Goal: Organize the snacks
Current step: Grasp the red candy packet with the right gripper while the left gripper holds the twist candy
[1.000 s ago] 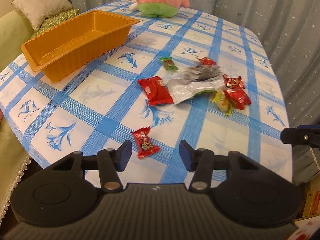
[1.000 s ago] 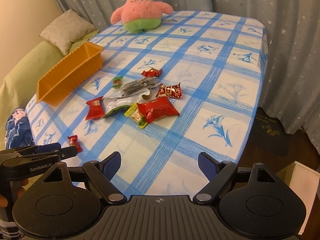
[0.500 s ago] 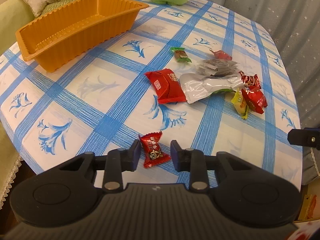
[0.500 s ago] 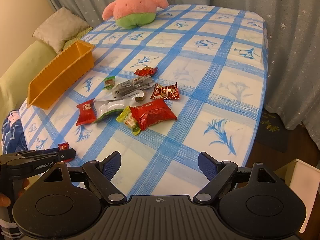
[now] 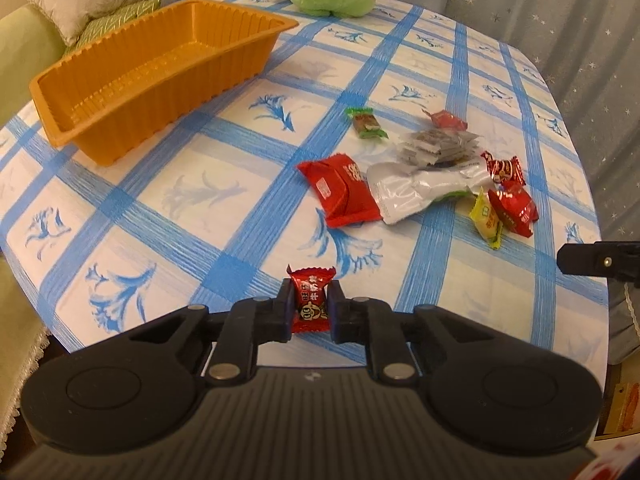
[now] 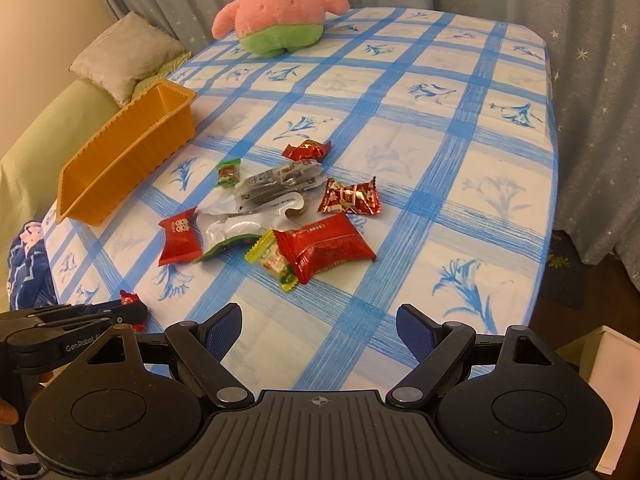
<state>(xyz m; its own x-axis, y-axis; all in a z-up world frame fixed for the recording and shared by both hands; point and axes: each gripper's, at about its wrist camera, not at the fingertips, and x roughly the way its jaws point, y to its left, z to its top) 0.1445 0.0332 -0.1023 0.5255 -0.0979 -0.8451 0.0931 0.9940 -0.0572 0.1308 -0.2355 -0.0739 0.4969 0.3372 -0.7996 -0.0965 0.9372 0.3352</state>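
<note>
My left gripper [image 5: 311, 307] is shut on a small red candy [image 5: 311, 298] near the table's front edge; the same candy [image 6: 129, 299] peeks out by the left gripper [image 6: 132, 314] in the right wrist view. An orange tray [image 5: 156, 76] stands empty at the left. A pile of snacks lies mid-table: a red packet [image 5: 340, 192], a silver pouch [image 5: 416, 192], a green candy [image 5: 366, 122] and a yellow candy [image 5: 486, 220]. My right gripper [image 6: 319, 330] hangs open above bare cloth, in front of a large red packet [image 6: 324, 246].
A pink star plush [image 6: 280, 8] sits at the table's far end. Cushions [image 6: 124, 56] and a green sofa lie left of the table. Curtains hang behind and to the right. A white bin [image 6: 612, 392] stands on the floor at the right.
My left gripper slid forward over the small red candy and closed on it. My right gripper moved slightly forward toward the snack pile and stayed open.
</note>
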